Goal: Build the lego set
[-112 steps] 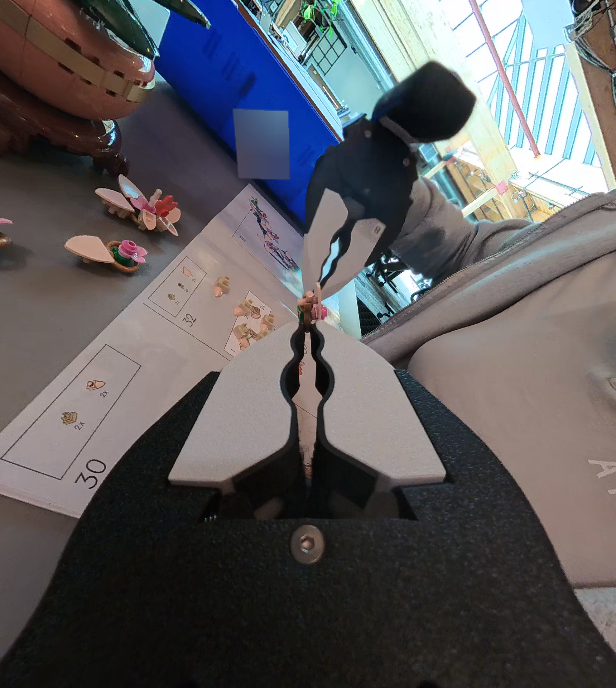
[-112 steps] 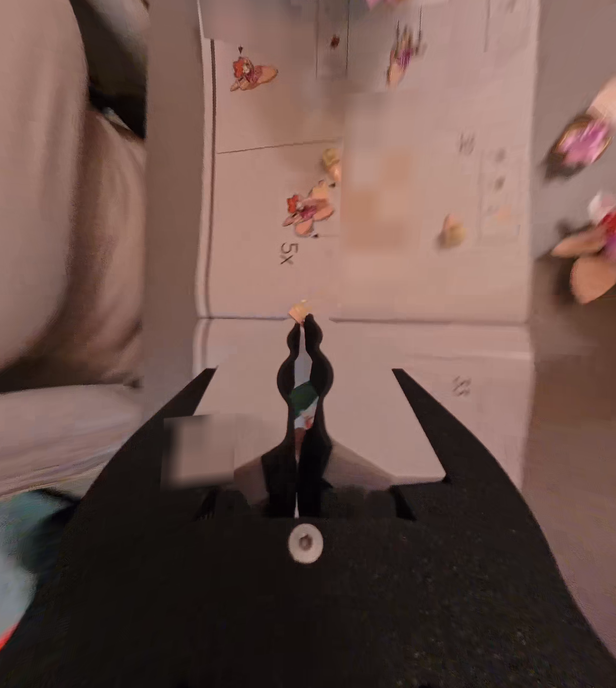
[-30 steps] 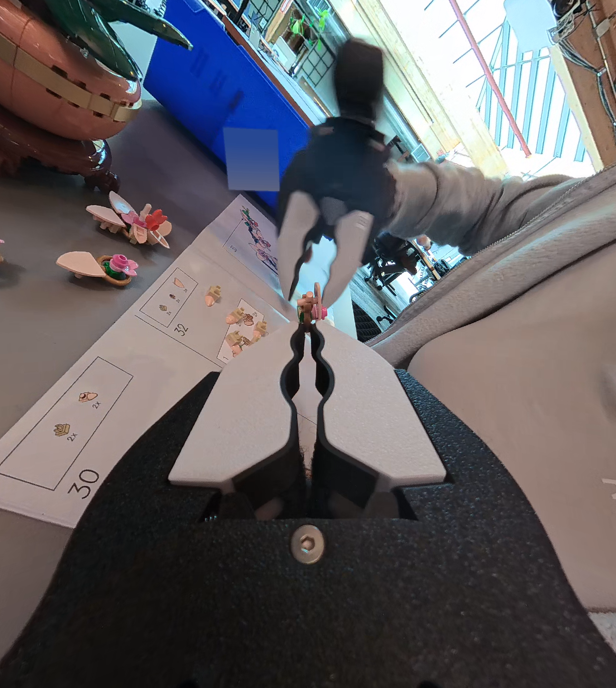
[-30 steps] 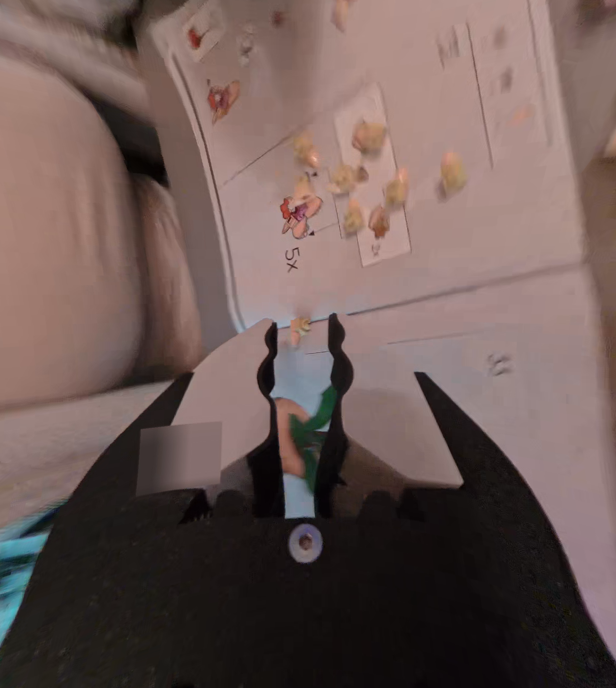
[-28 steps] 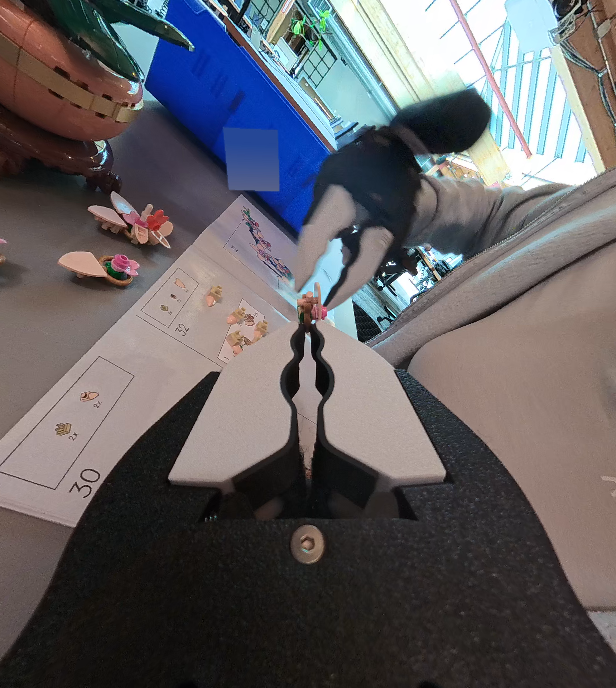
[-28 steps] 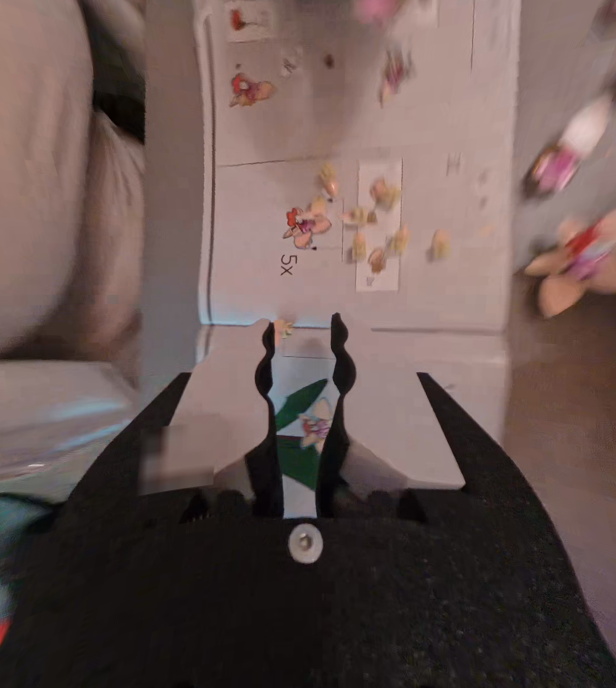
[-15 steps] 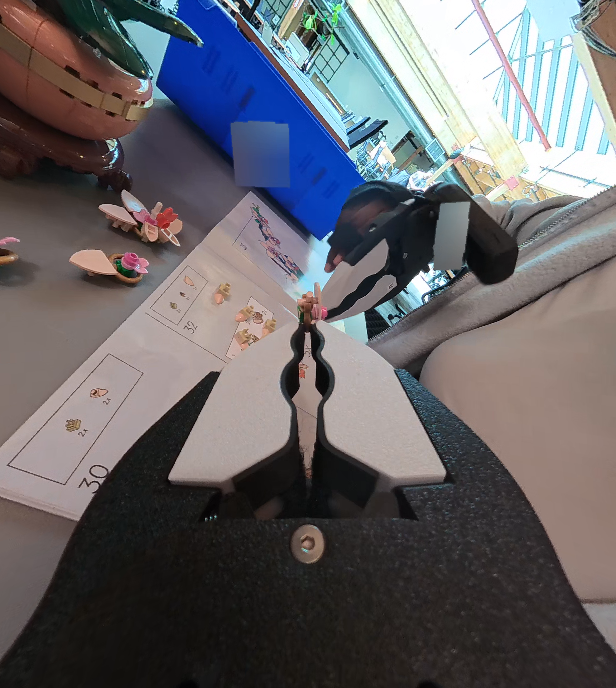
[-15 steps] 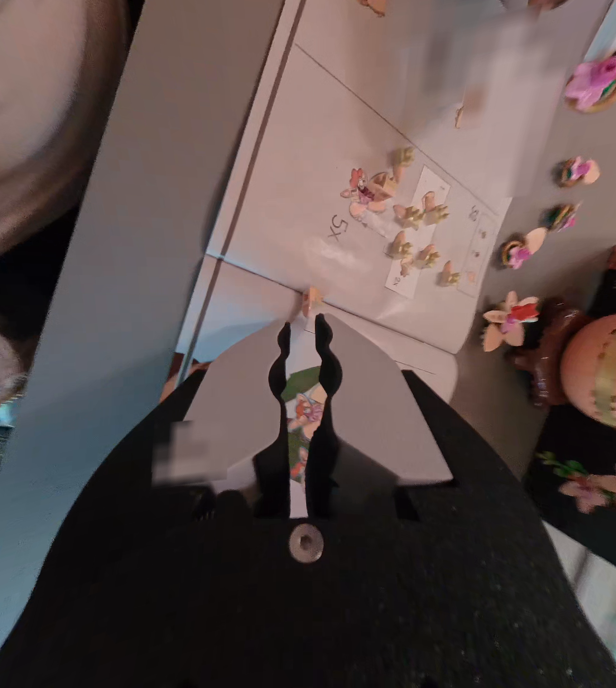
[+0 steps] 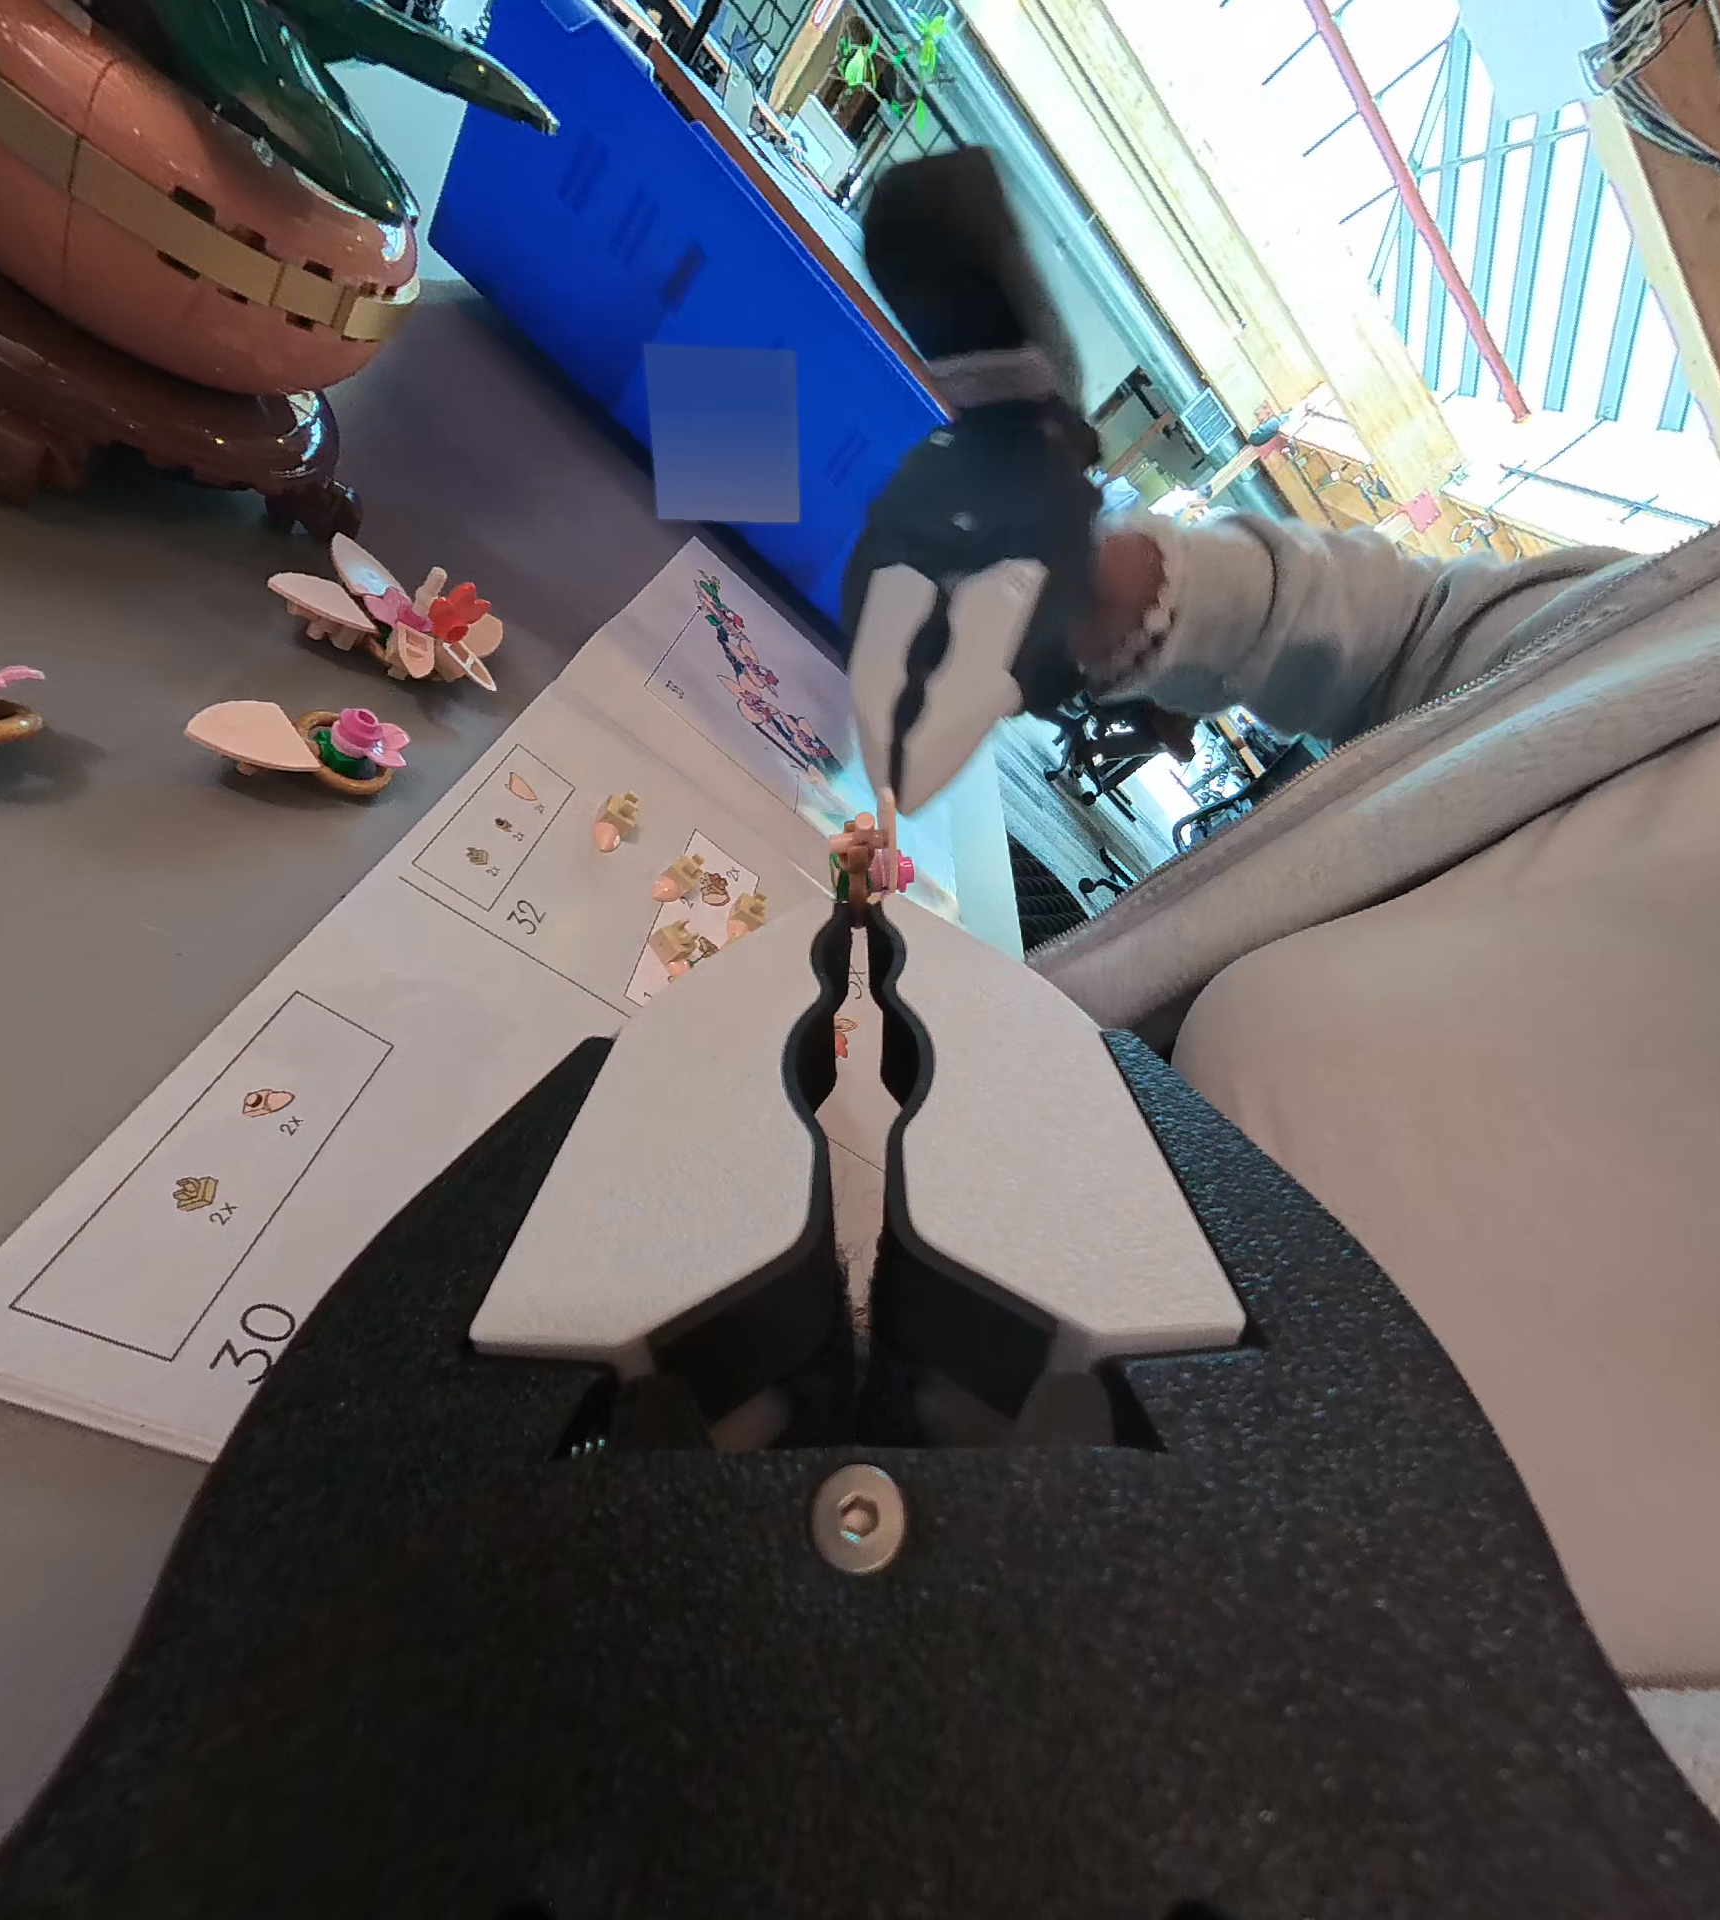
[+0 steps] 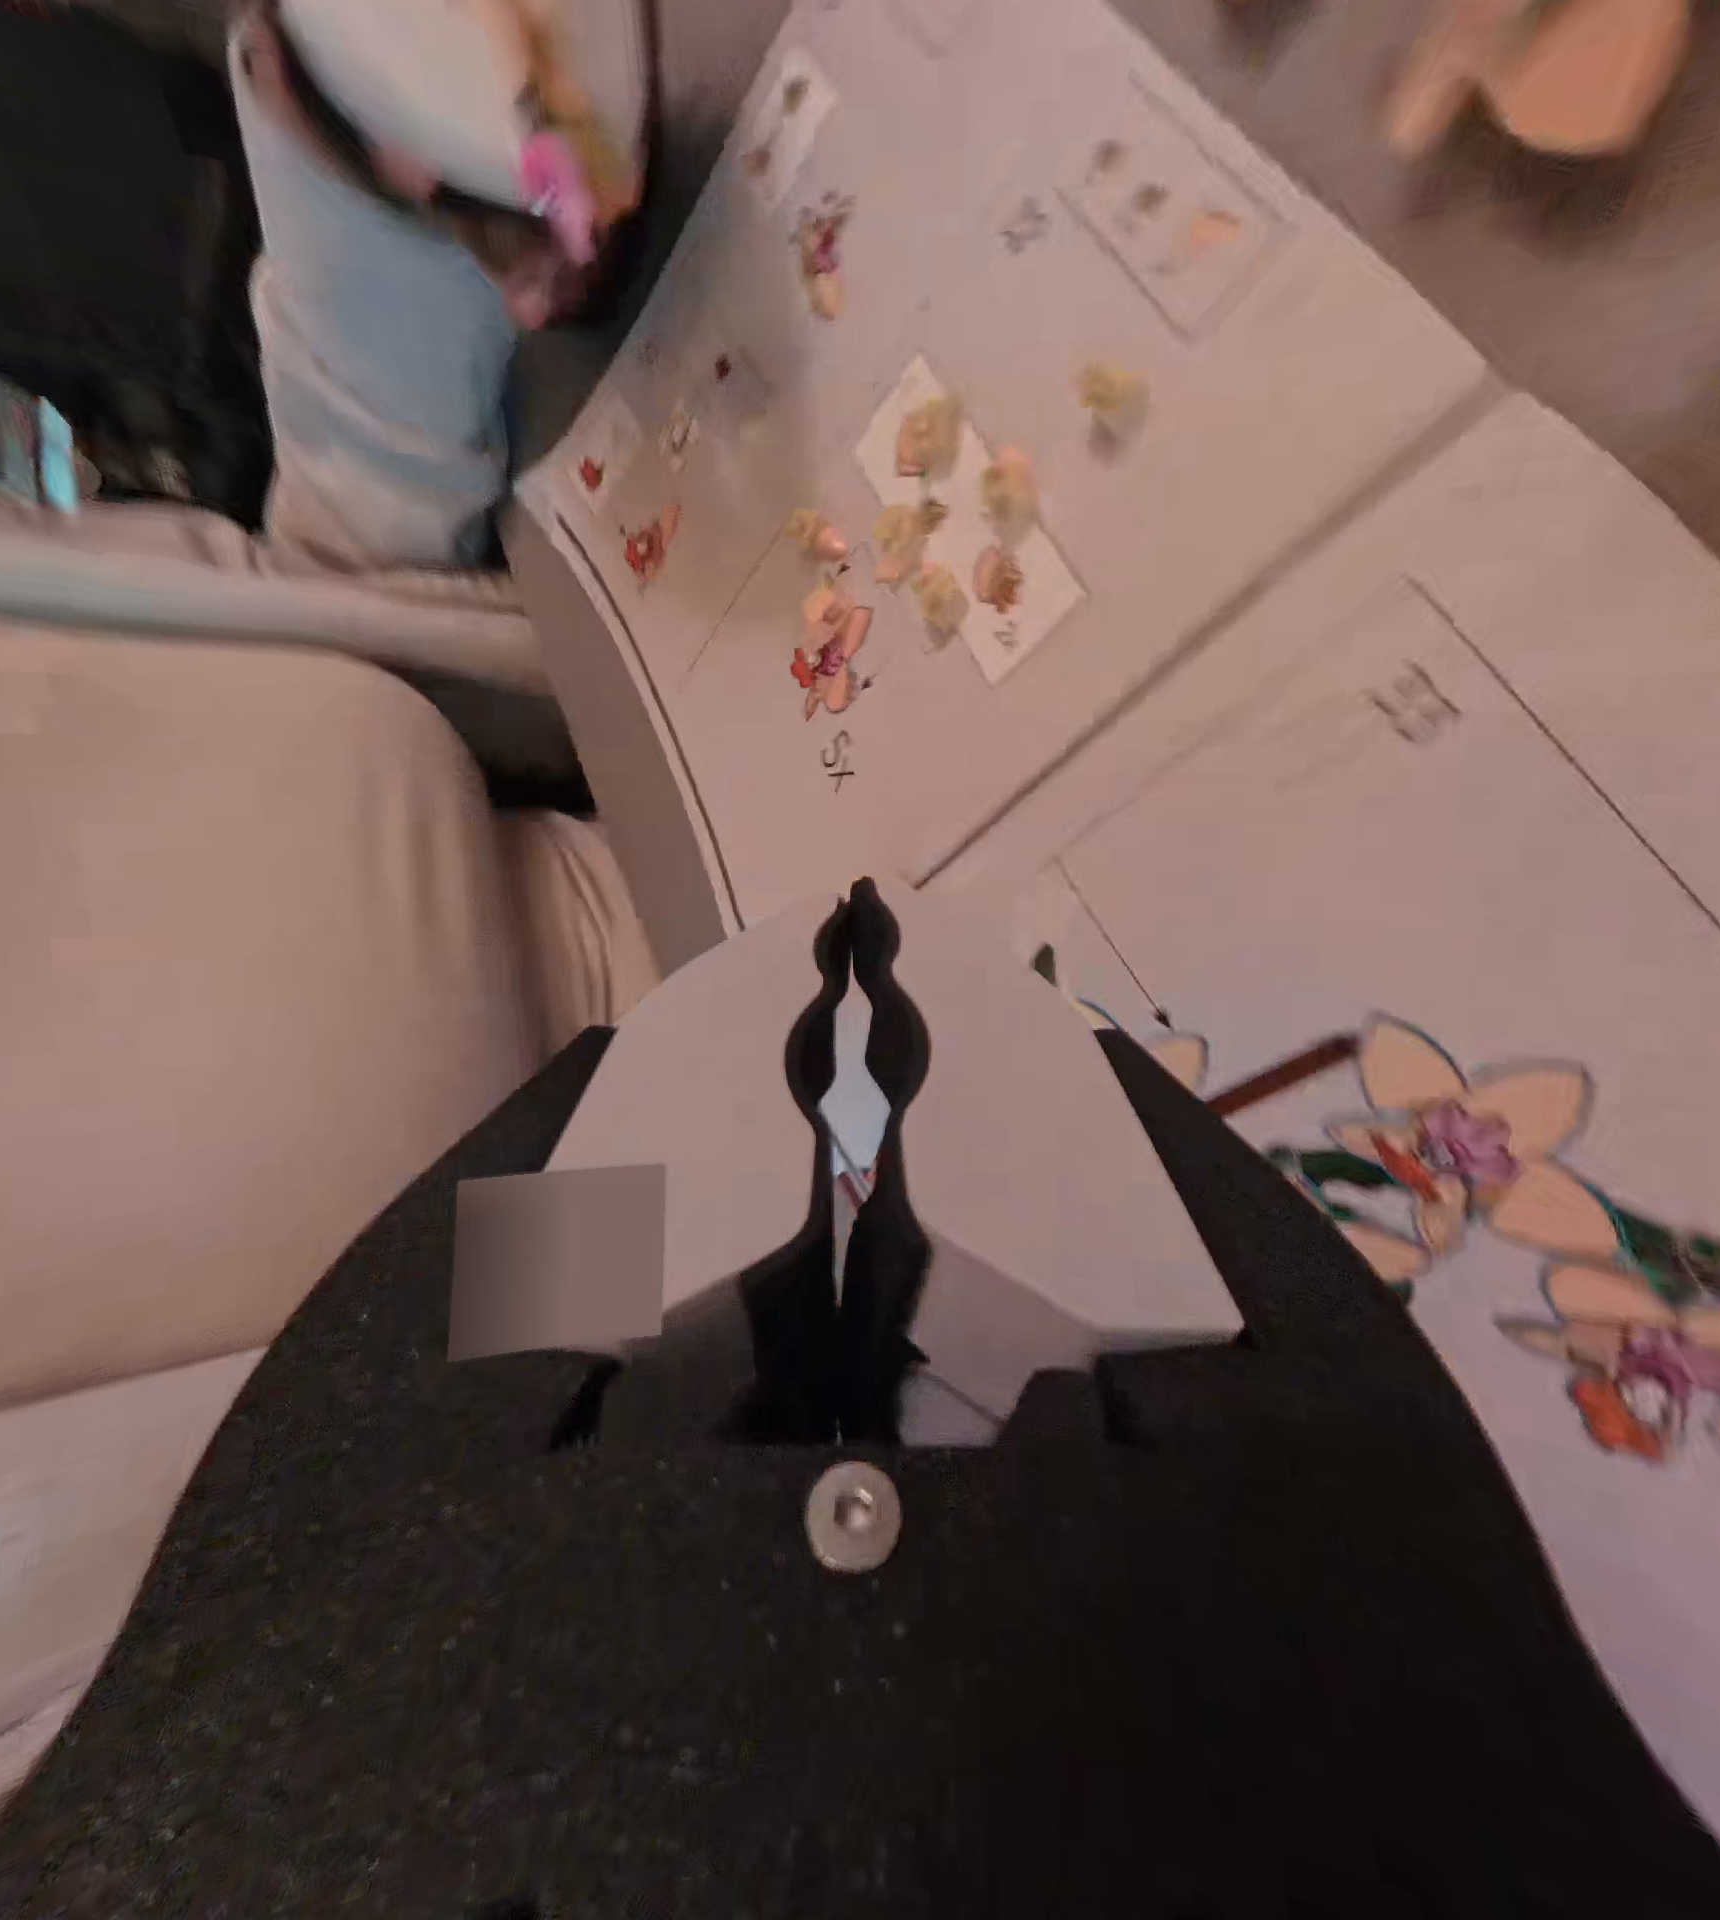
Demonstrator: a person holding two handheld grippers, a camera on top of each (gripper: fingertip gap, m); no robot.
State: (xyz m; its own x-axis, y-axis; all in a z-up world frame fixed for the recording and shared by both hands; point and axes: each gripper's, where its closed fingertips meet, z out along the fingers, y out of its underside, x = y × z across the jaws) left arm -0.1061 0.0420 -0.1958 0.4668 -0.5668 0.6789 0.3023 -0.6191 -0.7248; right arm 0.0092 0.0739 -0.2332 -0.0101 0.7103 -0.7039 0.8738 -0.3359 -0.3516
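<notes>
Place: big open workshop/office hall
Roof: high, skylight strips (image 9: 1521, 239), red pipe (image 9: 1407, 197), bare wood beams, cable runs
Bkgd: office chairs (image 9: 1105, 727), shelving w/ plants (image 9: 877, 62)
Near: grey counter (image 9: 108, 935), blue bin (image 9: 648, 239), open build booklet (image 9: 368, 1039), loose brick flower bits (image 9: 399, 623)

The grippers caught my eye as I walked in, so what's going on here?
A person in a grey sweatshirt works two handheld grippers over an open instruction booklet. The left gripper is clamped on a small brick-built flower piece, raised above the booklet. The right gripper, jaws closed, hovers just above that piece. More brick flowers and loose parts lie on the grey table.
</notes>
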